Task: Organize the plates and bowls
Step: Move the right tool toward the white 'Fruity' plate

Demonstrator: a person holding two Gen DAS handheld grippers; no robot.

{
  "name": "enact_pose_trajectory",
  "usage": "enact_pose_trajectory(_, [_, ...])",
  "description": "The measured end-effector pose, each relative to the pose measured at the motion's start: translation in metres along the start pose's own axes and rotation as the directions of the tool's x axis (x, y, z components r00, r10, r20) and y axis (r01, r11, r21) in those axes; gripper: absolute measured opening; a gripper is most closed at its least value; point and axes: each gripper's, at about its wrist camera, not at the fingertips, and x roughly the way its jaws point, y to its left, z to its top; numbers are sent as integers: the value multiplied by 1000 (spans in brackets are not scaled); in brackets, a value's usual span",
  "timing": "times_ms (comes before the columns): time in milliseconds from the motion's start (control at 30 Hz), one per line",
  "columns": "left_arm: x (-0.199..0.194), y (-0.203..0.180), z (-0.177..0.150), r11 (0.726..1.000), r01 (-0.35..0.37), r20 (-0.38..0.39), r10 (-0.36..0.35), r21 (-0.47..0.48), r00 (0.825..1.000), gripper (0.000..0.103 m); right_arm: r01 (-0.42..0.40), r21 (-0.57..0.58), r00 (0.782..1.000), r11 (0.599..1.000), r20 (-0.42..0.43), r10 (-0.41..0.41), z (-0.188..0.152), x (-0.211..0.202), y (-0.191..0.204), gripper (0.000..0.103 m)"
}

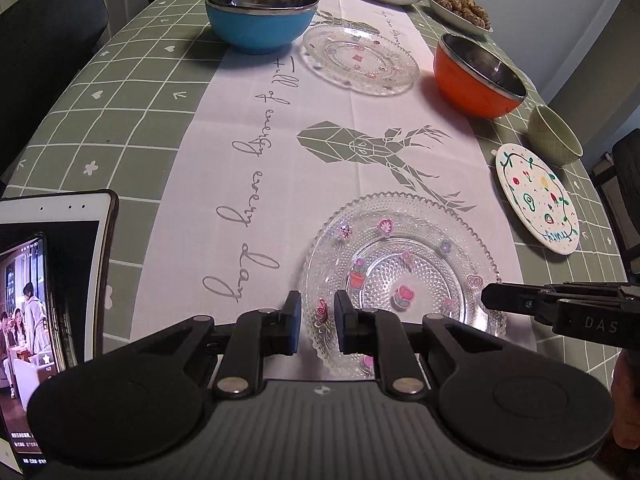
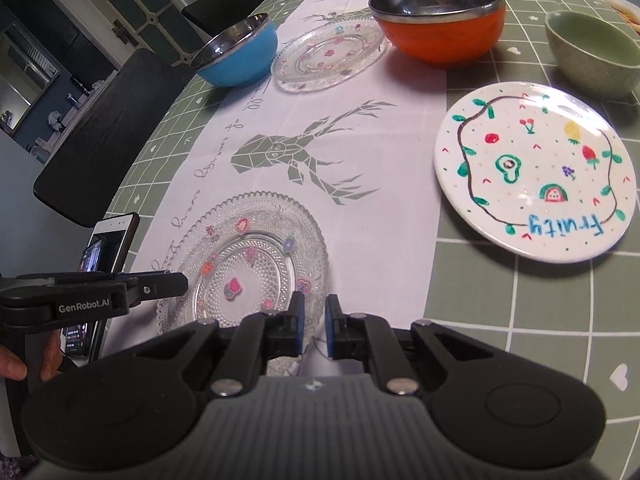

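— Hovering where, with the left gripper [image 1: 318, 312] and the right gripper [image 2: 314, 312]?

— Over the near glass plate [image 1: 400, 276], lying flat on the tabletop [image 1: 120, 92] at the front of the white runner. Coming at it from opposite edges, left and right.

— Holding anything?

— No. Fingers nearly together on both, a slim gap on the left, slimmer on the right, nothing pinched between. Plate not lifted.

— Why flank it like that?

— Probably lining up to take the thin beaded rim from two sides; hard to get under a flat plate with one pair of fingers. Probably bound for its twin, the far glass plate [image 1: 360, 58], to make a stack.

— And the count?

— Three plates: two of clear glass, plus one white painted plate [image 1: 536, 200] off to the right on the green cloth. Three bowls: a blue bowl [image 1: 260, 12], an orange bowl [image 1: 476, 76], both steel-lined, and a small green bowl [image 1: 554, 136] just behind the painted plate. All apart, none nested yet.

— Anything else?

— Two dishes of food at the far end, and a phone [image 1: 24, 300] propped against a tablet [image 1: 80, 208] at the left.
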Motion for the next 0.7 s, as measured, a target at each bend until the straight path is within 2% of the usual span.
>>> enact_pose_trajectory(200, [-2,-3,0,1000,-5,13,4,9,1000,22,-2,-16,1000,1000,-3,2,-1,0,1,12])
enact_pose_trajectory(300, [-7,-3,2,1000,-9,46,8,9,999,35,-4,-18,1000,1000,-7,4,-2,0,1,16])
enact_pose_trajectory(400, [-11,-1,6,1000,-3,72,4,-13,997,44,-11,-29,1000,1000,-1,11,-2,-1,4,29])
enact_pose_trajectory(467, [-13,0,7,1000,8,85,-6,-25,996,45,1,-46,1000,999,8,-1,-2,-3,7,41])
enact_pose_trajectory(567, [-15,-1,10,998,55,99,-51,-43,994,46,14,-72,1000,997,18,-13,0,-4,10,47])
enact_pose_trajectory(700, [-14,-7,11,994,99,107,-94,-43,990,47,30,-85,999,996,37,-27,2,-8,11,48])
